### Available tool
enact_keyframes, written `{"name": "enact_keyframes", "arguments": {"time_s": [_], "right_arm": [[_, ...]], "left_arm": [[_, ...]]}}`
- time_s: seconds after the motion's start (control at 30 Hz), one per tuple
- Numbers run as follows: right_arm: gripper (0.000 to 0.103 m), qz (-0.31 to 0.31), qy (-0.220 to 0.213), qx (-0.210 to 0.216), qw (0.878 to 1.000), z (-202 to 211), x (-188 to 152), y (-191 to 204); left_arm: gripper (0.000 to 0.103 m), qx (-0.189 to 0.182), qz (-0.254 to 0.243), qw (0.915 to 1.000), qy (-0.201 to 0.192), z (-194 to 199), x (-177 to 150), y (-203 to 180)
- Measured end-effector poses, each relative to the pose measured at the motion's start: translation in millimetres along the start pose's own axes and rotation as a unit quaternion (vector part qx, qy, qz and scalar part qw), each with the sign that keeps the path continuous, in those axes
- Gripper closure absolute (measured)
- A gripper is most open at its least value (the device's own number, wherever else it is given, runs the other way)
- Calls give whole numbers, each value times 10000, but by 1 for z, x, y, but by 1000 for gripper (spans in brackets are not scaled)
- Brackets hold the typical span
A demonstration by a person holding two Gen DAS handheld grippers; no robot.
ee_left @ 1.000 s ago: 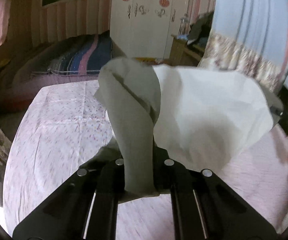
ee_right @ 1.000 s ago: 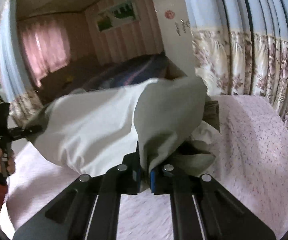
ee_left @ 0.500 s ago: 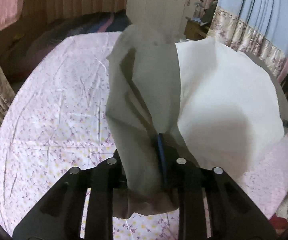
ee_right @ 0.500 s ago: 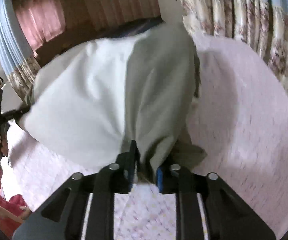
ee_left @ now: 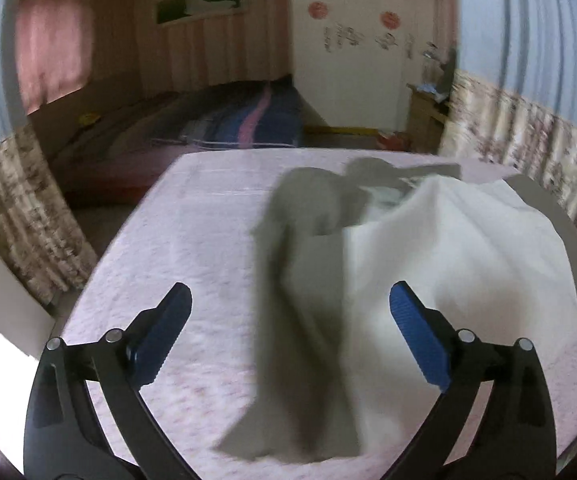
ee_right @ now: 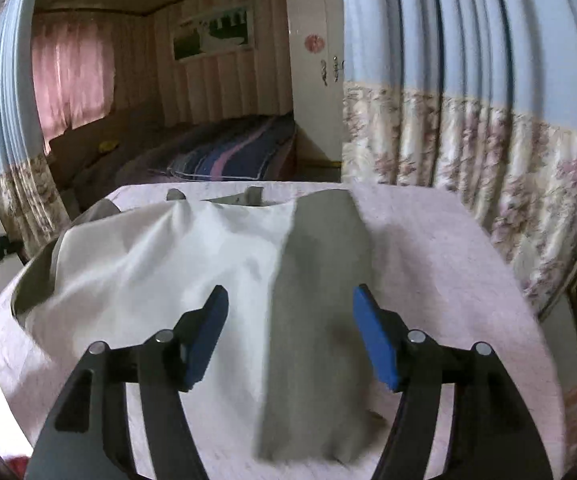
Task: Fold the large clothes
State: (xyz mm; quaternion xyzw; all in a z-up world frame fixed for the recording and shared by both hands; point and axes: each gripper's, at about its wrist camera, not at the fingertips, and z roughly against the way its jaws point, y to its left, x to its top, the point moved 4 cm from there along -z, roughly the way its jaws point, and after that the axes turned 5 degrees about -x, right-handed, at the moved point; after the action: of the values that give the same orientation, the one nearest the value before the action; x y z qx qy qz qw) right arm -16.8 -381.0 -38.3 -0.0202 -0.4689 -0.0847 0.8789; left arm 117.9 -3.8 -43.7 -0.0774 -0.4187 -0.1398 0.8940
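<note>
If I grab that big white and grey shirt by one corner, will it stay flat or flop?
The shirt would probably flop: it already lies in soft humps and wrinkles on the pink bedsheet. It looks thin, so likely light for its size. Its grey sleeve would likely dangle.

garment (ee_left: 428, 264): motion-blurred, right edge cut off | wardrobe stickers (ee_left: 352, 36): too blurred to read
</note>
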Motion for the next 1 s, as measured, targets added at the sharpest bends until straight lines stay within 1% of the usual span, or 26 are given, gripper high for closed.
{"name": "enact_keyframes", "arguments": {"time_s": [0.07, 0.1, 0.17, 0.2, 0.27, 0.3, 0.33, 0.37, 0.43, 0.5, 0.57, 0.63, 0.67, 0.7, 0.73, 0.8, 0.87, 1.0], "right_arm": [[38, 152, 118, -9, 9998, -19, -6, 16], [38, 358, 173, -138, 9991, -29, -9, 25], [38, 616, 318, -224, 9973, -41, -19, 35], [38, 746, 456, -334, 9956, -51, -25, 37], [41, 889, 609, -578, 9925, -64, -30, 33], [41, 912, 674, -617, 9916, -68, -32, 31], [41, 861, 773, -611, 9914, -73, -36, 27], [41, 817, 849, -575, 9914, -76, -39, 24], [41, 932, 875, -673, 9895, -79, -42, 24], [41, 1098, 904, -799, 9866, -84, -44, 27], [41, 1121, 859, -840, 9864, -79, -42, 28], [38, 1050, 757, -773, 9886, -67, -40, 29], [38, 918, 681, -643, 9914, -59, -37, 26], [34, 748, 604, -499, 9941, -50, -35, 24], [24, 551, 488, -399, 9965, -38, -32, 21], [16, 275, 211, -325, 9989, -17, -28, 16], [15, 45, -2, -337, 9994, 2, -27, 11], [15, -325, -13, -311, 9990, 22, -37, 4]], "left_arm": [[5, -44, -159, 9998, 97, -10, -4, -23], [5, -54, -275, 9995, 168, -18, -7, -37], [5, 48, -366, 9989, 300, -33, -14, -48], [5, 73, -374, 9982, 457, -45, -19, -51], [5, 108, -364, 9966, 737, -62, -28, -51], [5, 184, -356, 9949, 926, -73, -35, -49], [5, 215, -347, 9938, 1034, -79, -39, -47], [5, 251, -332, 9930, 1108, -85, -44, -45], [4, 235, -323, 9927, 1138, -89, -49, -43], [4, 285, -329, 9928, 1113, -90, -48, -43], [5, 310, -321, 9930, 1097, -84, -45, -43], [5, 199, -310, 9945, 980, -72, -42, -46], [4, 135, -294, 9955, 894, -65, -41, -49], [3, 73, -278, 9966, 777, -55, -38, -53], [3, 34, -278, 9973, 685, -47, -36, -57], [3, -73, -276, 9984, 491, -32, -30, -67], [3, -169, -315, 9988, 347, -21, -24, -79], [3, -233, -371, 9990, 92, -8, -16, -104]]}}
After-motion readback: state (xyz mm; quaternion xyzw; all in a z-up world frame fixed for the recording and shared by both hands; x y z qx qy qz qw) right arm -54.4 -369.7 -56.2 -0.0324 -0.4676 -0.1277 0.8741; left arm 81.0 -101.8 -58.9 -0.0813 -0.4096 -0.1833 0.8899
